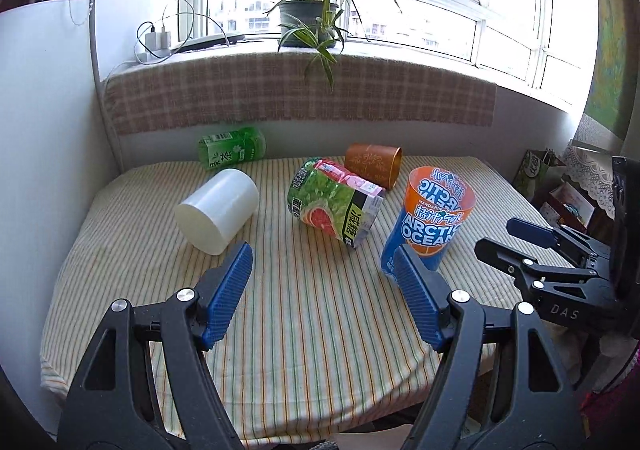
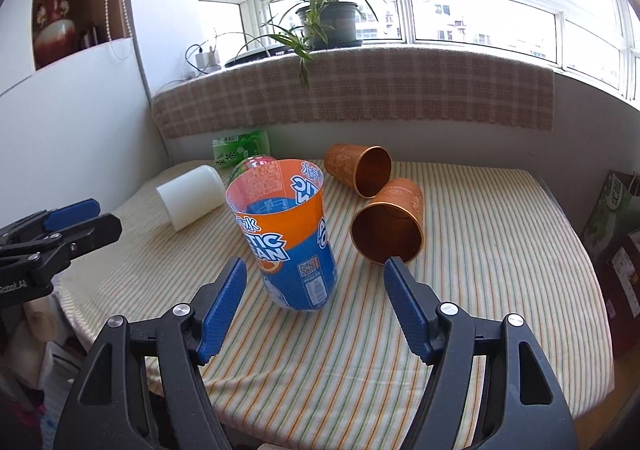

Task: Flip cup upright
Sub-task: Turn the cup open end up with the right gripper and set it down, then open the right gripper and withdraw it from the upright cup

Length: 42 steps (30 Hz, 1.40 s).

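Note:
An orange and blue Arctic Ocean cup point(image 2: 288, 238) stands upright, mouth up, on the striped tablecloth; it also shows in the left wrist view point(image 1: 430, 218). My right gripper point(image 2: 314, 278) is open and empty, just in front of this cup. My left gripper point(image 1: 324, 266) is open and empty, with the cup beyond its right finger. A white cup point(image 1: 218, 210) lies on its side at the left. Two copper cups point(image 2: 390, 226) point(image 2: 358, 168) lie on their sides. A cut green and pink bottle cup point(image 1: 336, 200) lies tipped in the middle.
A green tea bottle point(image 1: 232, 148) lies at the table's back edge by the wall. A checked cloth point(image 1: 300, 90) covers the sill, with a potted plant point(image 1: 308, 16) above. A white panel point(image 1: 44, 130) stands at the left. Boxes point(image 2: 612, 218) stand off the table's right.

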{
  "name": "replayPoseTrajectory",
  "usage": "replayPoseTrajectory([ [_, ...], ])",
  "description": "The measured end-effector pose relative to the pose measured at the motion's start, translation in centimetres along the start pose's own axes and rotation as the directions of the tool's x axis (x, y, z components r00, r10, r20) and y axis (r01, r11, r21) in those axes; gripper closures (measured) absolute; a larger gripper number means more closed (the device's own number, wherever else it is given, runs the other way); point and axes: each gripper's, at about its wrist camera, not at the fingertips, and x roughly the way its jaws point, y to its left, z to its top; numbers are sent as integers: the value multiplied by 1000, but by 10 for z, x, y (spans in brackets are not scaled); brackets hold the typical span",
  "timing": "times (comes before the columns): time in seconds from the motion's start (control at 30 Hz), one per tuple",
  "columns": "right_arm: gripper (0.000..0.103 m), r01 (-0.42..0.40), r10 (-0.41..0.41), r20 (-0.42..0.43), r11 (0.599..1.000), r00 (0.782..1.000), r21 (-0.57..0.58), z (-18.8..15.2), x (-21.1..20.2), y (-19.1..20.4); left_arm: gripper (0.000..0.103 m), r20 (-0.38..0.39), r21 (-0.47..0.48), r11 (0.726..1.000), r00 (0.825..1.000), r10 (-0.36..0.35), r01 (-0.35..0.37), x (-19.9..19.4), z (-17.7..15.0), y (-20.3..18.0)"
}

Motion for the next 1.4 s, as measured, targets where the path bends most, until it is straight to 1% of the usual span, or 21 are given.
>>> replayPoseTrajectory([
  [0.03,32,14,-14,0,1000,1000,0,-1,-3,1,28,9,-2,1000,1000,9,-9,0,0,1],
  [0.1,27,34,-34,11,999,999,7,-2,-9,2,26,29,-9,1000,999,28,-27,0,0,3],
  [0.13,23,41,-42,17,999,999,12,-2,-12,3,22,41,-14,999,998,39,-39,-1,-1,4],
  [0.17,23,49,-49,21,999,999,19,-2,-15,4,17,57,-18,999,997,52,-51,-2,-1,5],
  [0.23,23,59,-60,26,998,998,25,-2,-19,5,15,95,-28,997,992,79,-77,-6,-2,7],
  [0.33,23,94,-95,37,995,995,25,-1,-23,8,5,143,-42,993,984,111,-106,-13,-3,9],
  [0.4,23,122,-123,50,992,991,21,0,-25,10,3,183,-44,991,974,130,-124,-20,-3,9],
  [0.47,22,157,-158,64,987,985,18,2,-28,11,1,208,-39,989,967,148,-143,-24,-1,8],
  [0.6,22,210,-212,97,977,972,34,7,-33,10,1,226,-47,987,961,158,-151,-29,1,7],
  [0.77,19,276,-281,150,959,948,57,10,-40,9,1,228,-101,983,958,174,-154,-31,2,11],
  [0.9,19,313,-318,193,948,928,59,13,-44,8,1,234,-122,975,949,211,-187,-33,2,13],
  [0.93,16,316,-322,202,947,925,63,13,-46,8,1,236,-125,973,946,220,-195,-33,3,13],
  [0.97,13,315,-322,210,947,923,68,14,-47,7,1,238,-129,971,945,226,-200,-33,3,13],
  [1.03,11,313,-322,220,947,921,78,15,-49,6,1,240,-139,969,943,232,-203,-34,3,14],
  [1.4,11,317,-331,223,943,917,96,17,-47,3,1,235,-162,960,936,262,-228,-33,3,17],
])
